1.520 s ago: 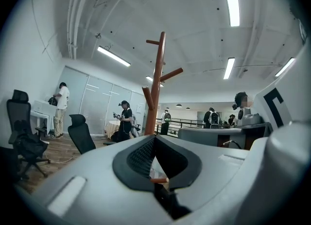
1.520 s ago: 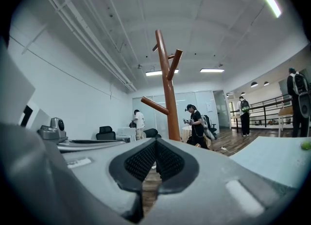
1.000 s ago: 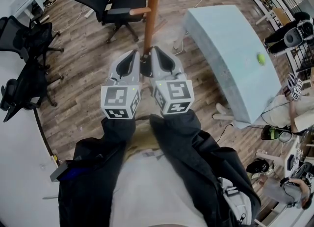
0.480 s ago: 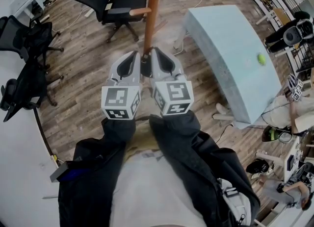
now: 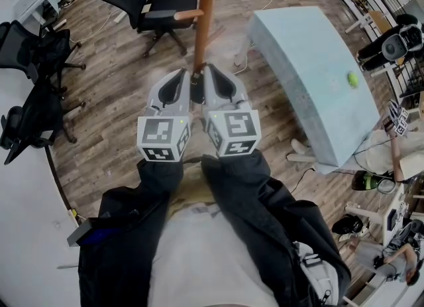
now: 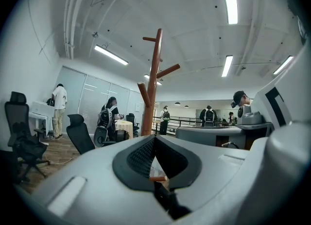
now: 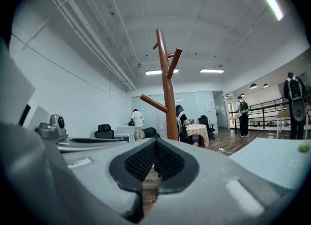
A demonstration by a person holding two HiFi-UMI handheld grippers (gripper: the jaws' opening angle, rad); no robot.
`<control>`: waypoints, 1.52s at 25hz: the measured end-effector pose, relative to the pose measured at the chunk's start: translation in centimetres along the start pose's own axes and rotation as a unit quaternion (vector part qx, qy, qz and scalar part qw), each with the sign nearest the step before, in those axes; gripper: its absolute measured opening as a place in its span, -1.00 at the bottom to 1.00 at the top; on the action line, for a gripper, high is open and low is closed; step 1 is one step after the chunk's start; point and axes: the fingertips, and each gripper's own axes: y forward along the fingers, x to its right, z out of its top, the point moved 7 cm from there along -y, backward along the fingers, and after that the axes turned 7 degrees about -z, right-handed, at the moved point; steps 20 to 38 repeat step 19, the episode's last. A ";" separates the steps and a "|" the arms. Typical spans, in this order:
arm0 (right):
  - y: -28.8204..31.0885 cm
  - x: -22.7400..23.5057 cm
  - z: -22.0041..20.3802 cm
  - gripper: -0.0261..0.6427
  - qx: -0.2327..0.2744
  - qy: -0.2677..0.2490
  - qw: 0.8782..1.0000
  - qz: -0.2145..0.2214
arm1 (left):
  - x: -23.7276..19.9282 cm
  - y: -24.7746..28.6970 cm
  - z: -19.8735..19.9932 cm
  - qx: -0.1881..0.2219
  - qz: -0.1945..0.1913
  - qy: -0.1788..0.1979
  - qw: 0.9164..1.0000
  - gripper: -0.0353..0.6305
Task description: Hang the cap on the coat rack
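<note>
A brown wooden coat rack (image 5: 204, 20) stands on the plank floor straight ahead, its bare pegs spreading at the top (image 6: 153, 83) (image 7: 166, 88). No cap shows in any view. My left gripper (image 5: 186, 73) and right gripper (image 5: 205, 69) are held side by side in front of my chest, both pointing at the rack's pole. In the left gripper view the left gripper (image 6: 154, 139) has its pads touching at the tips with nothing between them. The right gripper (image 7: 155, 141) is likewise shut and empty.
A long pale blue table (image 5: 311, 67) runs along the right, with a small green ball (image 5: 353, 79) on it. Black office chairs stand behind the rack (image 5: 142, 0) and at the left (image 5: 40, 54). Several people stand farther off in the room.
</note>
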 end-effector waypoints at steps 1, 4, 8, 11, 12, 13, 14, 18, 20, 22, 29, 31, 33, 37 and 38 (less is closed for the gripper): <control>0.0 0.0 0.0 -0.94 0.000 0.000 1.000 0.000 | 0.0 0.0 0.0 0.000 0.000 0.000 1.000 -0.89; 0.0 -0.2 -0.1 -0.94 -0.001 0.000 1.000 0.000 | -0.1 -0.1 -0.1 0.000 0.000 -0.001 1.000 -0.89; -0.1 -0.1 0.0 -0.94 0.002 -0.002 1.000 0.000 | 0.0 0.0 -0.2 -0.002 0.000 -0.003 1.000 -0.89; -0.1 0.0 -0.1 -0.94 0.000 0.000 1.000 -0.002 | 0.1 0.1 -0.3 -0.004 -0.001 -0.003 1.000 -0.89; -0.1 0.0 -0.1 -0.94 -0.001 0.000 1.000 -0.003 | 0.1 0.2 -0.3 -0.005 -0.002 -0.004 1.000 -0.89; 0.0 0.1 -0.1 -0.94 -0.001 0.000 1.000 -0.003 | 0.1 0.2 -0.3 -0.006 -0.003 -0.004 1.000 -0.89; 0.0 0.1 -0.1 -0.94 -0.002 0.000 1.000 -0.004 | 0.1 0.2 -0.3 -0.006 -0.004 -0.004 1.000 -0.89; -0.4 0.0 -0.3 -0.94 -0.002 -0.003 1.000 -0.003 | 0.4 0.0 -0.5 -0.007 -0.005 -0.005 1.000 -0.89; -0.5 0.0 -0.3 -0.94 -0.003 -0.003 1.000 -0.003 | 0.5 0.0 -0.5 -0.007 -0.005 -0.005 1.000 -0.89; -0.5 0.0 -0.3 -0.94 -0.003 -0.003 1.000 -0.003 | 0.5 0.0 -0.5 -0.007 -0.005 -0.005 1.000 -0.89; -0.5 0.0 -0.3 -0.94 -0.003 -0.003 1.000 -0.003 | 0.5 0.0 -0.5 -0.007 -0.005 -0.005 1.000 -0.89; -0.5 0.0 -0.3 -0.94 -0.003 -0.003 1.000 -0.003 | 0.5 0.0 -0.5 -0.007 -0.005 -0.005 1.000 -0.89; -0.5 0.0 -0.3 -0.94 -0.003 -0.003 1.000 -0.003 | 0.5 0.0 -0.5 -0.007 -0.005 -0.005 1.000 -0.89; -0.5 0.0 -0.3 -0.94 -0.003 -0.003 1.000 -0.003 | 0.5 0.0 -0.5 -0.007 -0.005 -0.005 1.000 -0.89; -0.5 0.0 -0.3 -0.94 -0.003 -0.003 1.000 -0.003 | 0.5 0.0 -0.5 -0.007 -0.005 -0.005 1.000 -0.89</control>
